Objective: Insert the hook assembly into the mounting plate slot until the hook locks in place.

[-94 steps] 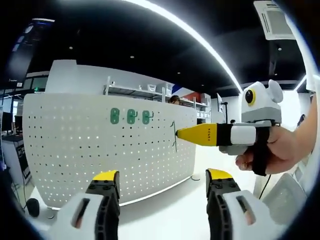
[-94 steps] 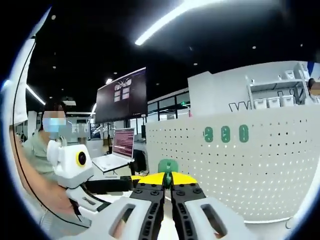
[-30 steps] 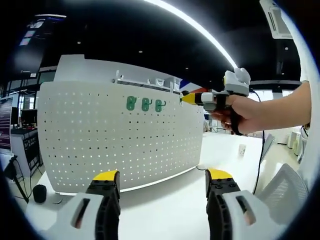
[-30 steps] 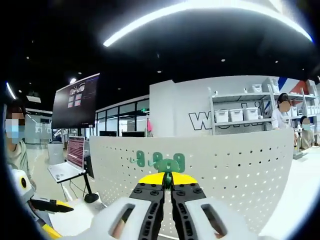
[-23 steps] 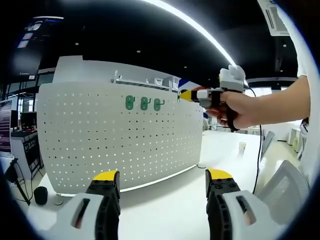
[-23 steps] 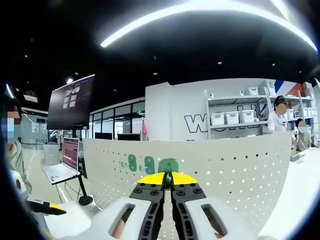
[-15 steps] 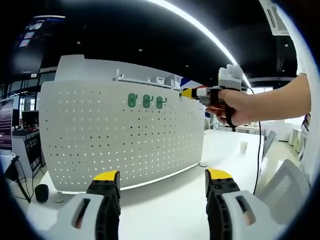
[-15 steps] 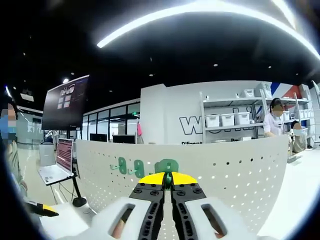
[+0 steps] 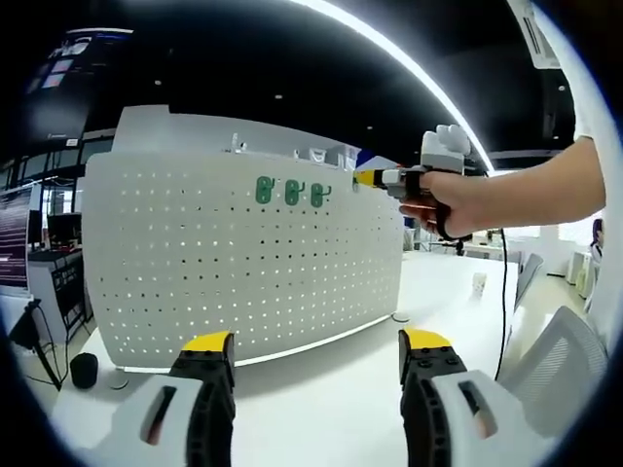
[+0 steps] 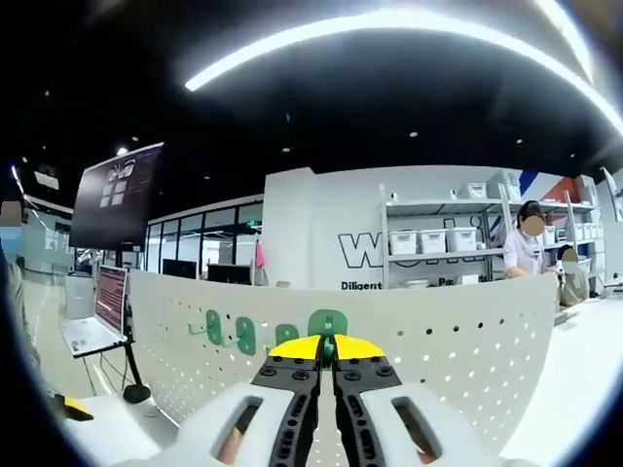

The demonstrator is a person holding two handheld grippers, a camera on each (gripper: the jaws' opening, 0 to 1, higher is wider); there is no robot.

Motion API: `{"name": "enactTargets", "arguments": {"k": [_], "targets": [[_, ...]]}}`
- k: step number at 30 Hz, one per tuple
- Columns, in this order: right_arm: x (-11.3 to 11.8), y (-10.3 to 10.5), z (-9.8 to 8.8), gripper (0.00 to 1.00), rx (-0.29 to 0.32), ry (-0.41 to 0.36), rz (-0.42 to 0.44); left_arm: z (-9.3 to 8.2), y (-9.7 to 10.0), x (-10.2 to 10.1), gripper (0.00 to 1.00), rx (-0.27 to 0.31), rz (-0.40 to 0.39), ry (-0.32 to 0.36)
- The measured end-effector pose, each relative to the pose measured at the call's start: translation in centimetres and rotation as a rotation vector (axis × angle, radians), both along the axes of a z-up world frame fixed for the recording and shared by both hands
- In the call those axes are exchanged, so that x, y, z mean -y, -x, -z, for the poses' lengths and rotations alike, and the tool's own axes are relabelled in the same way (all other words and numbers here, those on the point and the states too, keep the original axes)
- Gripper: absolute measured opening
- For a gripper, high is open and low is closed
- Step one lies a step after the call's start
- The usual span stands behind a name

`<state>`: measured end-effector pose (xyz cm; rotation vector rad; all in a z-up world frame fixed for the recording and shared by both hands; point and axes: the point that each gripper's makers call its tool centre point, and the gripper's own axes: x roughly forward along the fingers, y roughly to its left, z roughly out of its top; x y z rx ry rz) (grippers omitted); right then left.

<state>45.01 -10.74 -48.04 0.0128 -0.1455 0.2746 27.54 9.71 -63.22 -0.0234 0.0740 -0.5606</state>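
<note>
Change since earlier: right gripper [image 10: 327,358] has risen from mid-height of the pegboard [image 9: 243,263] to its top row, beside the three green hooks [image 9: 291,192] already mounted there.
Right gripper, state: jaws pinched tight on a green hook [image 10: 328,326], whose rounded head shows just above the yellow tips.
Left gripper [image 9: 316,355], state: jaws wide apart, nothing between them, held low over the white table [image 9: 331,389], well back from the board.
Task item, location: held hook sits at the right end of the mounted row, just at the board face; whether its prongs have entered the holes cannot be told.
Step in hand, judged: seat the hook. Keep it square to the board, level with its neighbours, push straight in, then press down to latch before the jaws let go.
Surroundings: shelving with white bins [image 10: 443,238], a wall screen [image 10: 117,195], a laptop [image 10: 92,321], people standing at far right.
Obstructions: nearest mounted hook [image 10: 286,334] crowds the left side; drifting that way risks fouling it.
</note>
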Motion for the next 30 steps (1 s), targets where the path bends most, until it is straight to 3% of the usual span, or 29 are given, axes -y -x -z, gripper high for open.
{"name": "enactTargets", "arguments": {"k": [12,30], "targets": [[-0.4,-1.8,-0.2,0.01,0.039,0.025,0.010,0.2,0.0,-0.4,0.70,-0.010,-0.011,0.005],[-0.1,-3.5,1.3,0.01,0.007,0.035,0.026,0.8,0.0,-0.6,0.70,-0.030,-0.018,0.003]]}}
